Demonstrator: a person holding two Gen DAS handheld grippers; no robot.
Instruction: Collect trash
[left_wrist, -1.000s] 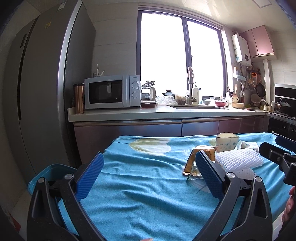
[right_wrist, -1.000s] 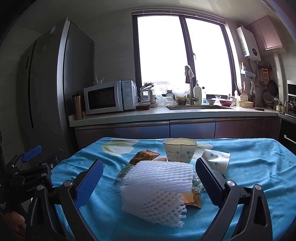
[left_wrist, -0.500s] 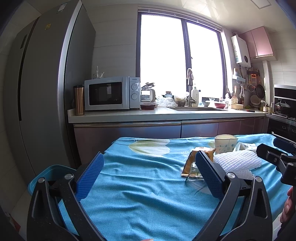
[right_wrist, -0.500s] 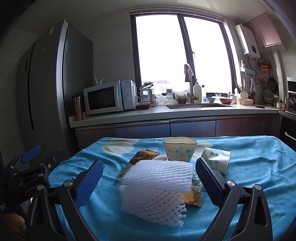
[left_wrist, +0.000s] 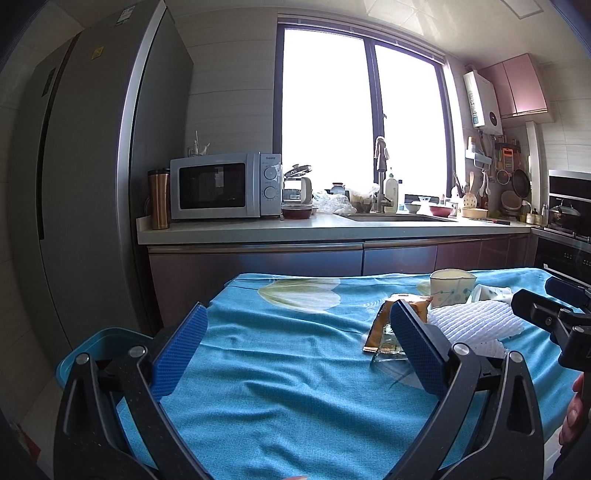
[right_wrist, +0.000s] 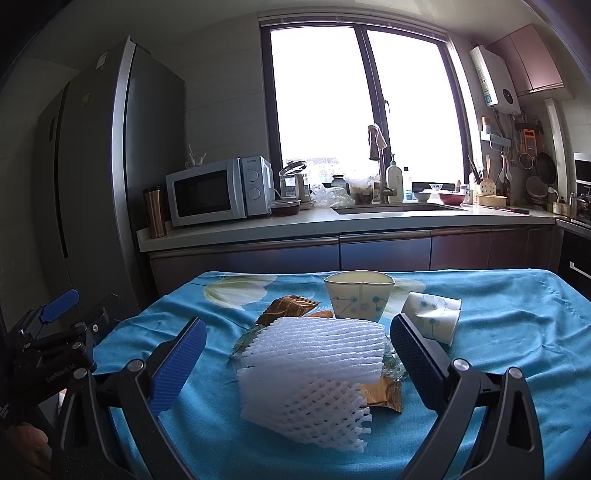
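You're at the very start of the collecting: nothing is picked up yet, and both tools are lined up short of the pile. Your right gripper (right_wrist: 297, 363) has its jaws spread wide and empty, with the white foam net (right_wrist: 308, 373) sitting dead centre between the blue pads, not touched by either. Under and behind the net lie the gold wrappers (right_wrist: 290, 306), one poking out at about 11 o'clock from the net and another showing at its 4 o'clock edge. The upright paper cup (right_wrist: 359, 297) stands at 1 o'clock from the net, and the tipped paper cup (right_wrist: 434, 319) lies on its side just beside it, further toward 2 o'clock.

Your left gripper (left_wrist: 295, 352) is also wide open and holds nothing; it frames only bare blue tablecloth (left_wrist: 280, 387), with the trash off at its 2 o'clock. The blue bin (left_wrist: 94, 345) shows past the table's left edge, at 9 o'clock in the left view.

The net looks like the first pick. To my eye the next move calls for easing the right gripper forward and down until the pads bracket the net's sides, then closing gently: it is soft foam and will squash, and it may drag the wrappers along
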